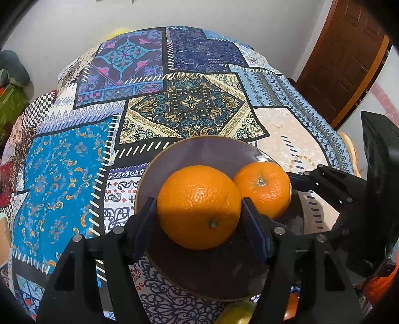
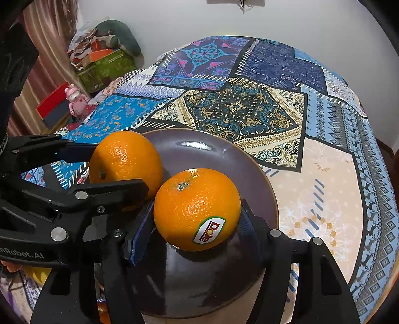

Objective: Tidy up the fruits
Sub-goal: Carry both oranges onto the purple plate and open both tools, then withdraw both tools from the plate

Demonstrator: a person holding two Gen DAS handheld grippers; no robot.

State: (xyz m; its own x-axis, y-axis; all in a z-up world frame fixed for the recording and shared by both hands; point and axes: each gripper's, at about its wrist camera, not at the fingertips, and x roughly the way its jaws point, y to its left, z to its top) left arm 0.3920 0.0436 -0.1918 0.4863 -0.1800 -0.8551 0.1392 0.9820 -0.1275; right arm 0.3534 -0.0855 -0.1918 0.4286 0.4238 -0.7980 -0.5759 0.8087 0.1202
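We see a tabletop (image 1: 74, 159) covered by a patchwork-print cloth (image 2: 239, 107) of blue, navy, cream and gold panels, with a paisley diamond just beyond the dark plate (image 2: 214, 159) that sits near the front edge. Behind the plate a plain white wall (image 1: 224, 15) closes the room. In the left wrist view a brown wooden door (image 1: 349, 57) stands to the far right of the plate. In the right wrist view, far to the left of the plate, a heap of boxes and bags (image 2: 102, 57) rests against the wall beside a curtain (image 2: 49, 32), and a small pink figure (image 2: 74, 99) stands next to a red and dark box (image 2: 53, 107).

Two oranges lie on the plate, touching or nearly so. The left gripper (image 1: 199, 214) has its fingers (image 1: 146, 216) about half open, one pressed on each side of the left orange (image 1: 199, 199), which rests on the plate's left part. The right gripper (image 2: 197, 221) likewise grips the right orange (image 2: 194, 204) between half-open fingers (image 2: 143, 224) at the plate's near middle.

The right orange carries an oval sticker (image 2: 209, 230) reading "Dole". On the left gripper's body, seen in the right wrist view left of the plate, white lettering (image 2: 21, 255) reads "mRobot.AI", cut off at the frame's edge.
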